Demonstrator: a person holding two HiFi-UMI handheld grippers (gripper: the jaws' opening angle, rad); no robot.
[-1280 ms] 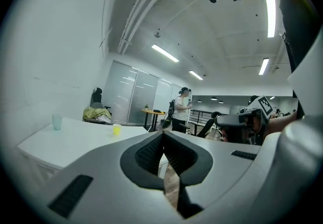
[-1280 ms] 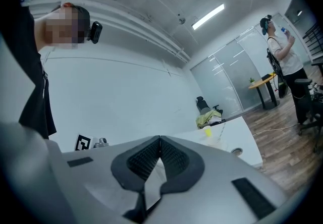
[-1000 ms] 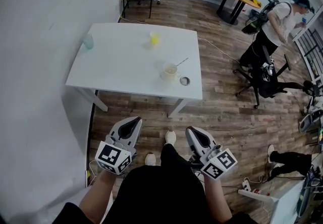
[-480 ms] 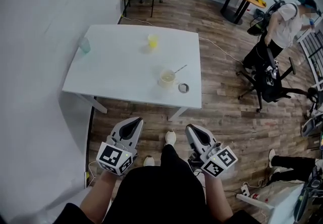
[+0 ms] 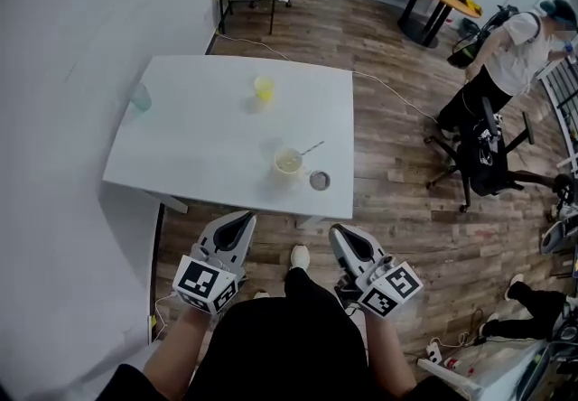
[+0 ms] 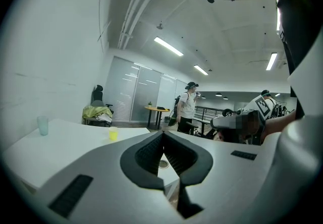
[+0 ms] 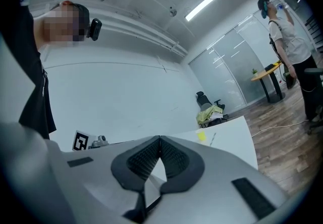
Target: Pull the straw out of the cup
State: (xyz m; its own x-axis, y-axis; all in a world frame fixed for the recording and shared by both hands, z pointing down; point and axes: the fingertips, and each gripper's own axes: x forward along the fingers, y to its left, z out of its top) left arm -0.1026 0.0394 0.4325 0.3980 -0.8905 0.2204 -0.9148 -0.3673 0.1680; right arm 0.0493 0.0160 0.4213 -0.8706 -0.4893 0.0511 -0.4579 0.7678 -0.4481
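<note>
Straw [image 5: 310, 149] stands slanted in the cream cup [image 5: 288, 162], its free end leaning out to the right. Far left of that cup, at the edge of the white table [image 5: 199, 137], stands a pale teal tumbler [image 5: 140, 97]. Behind the cup and slightly left is a yellow cup [image 5: 263, 88]. Just right of it and a little nearer lies a small round grey disc [image 5: 320, 180]. Nearer than the cup, the left gripper [image 5: 239, 220] has its jaws pressed together on nothing, and the right gripper [image 5: 343, 235] likewise. Well right of the cup stands a person [image 5: 515, 47].
</note>
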